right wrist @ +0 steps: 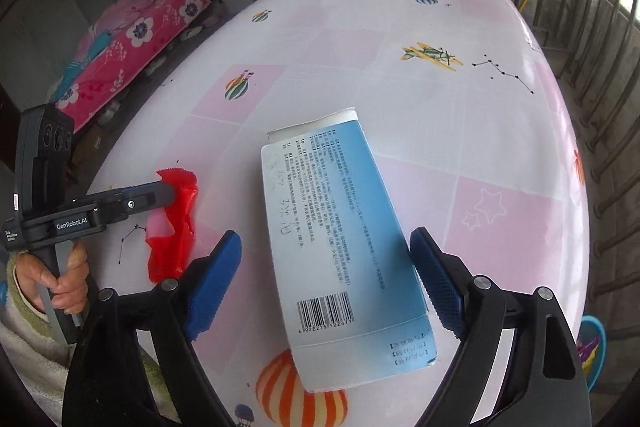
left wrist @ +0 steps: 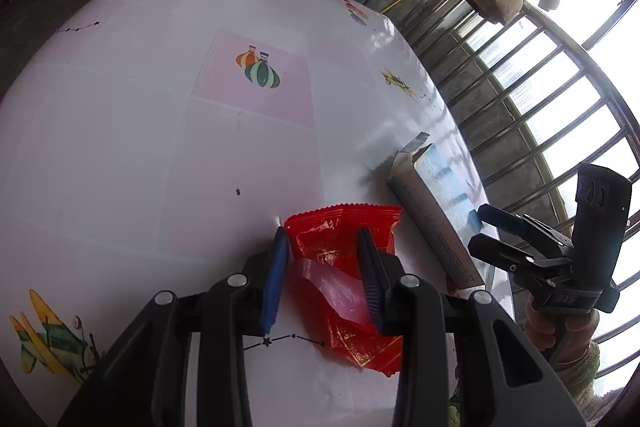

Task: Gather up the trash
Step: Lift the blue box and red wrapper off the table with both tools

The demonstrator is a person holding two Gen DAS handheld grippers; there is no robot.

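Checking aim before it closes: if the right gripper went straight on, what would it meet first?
Probably the blue-and-white carton, lying flat between the right gripper's open fingers; under it, the table.

Black hand-held gripper (left wrist: 324, 267), blue pads (right wrist: 216, 283)

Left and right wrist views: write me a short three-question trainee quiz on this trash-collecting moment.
1. True or false: the red wrapper lies between the fingers of the left hand-held gripper.
2. Which item does the right hand-held gripper straddle? A) the blue-and-white carton B) a glass bottle C) a metal can
3. Fill in: both items lie on a table whose cloth is printed with hot-air ______.

Key: 1 true; 2 A; 3 balloons.
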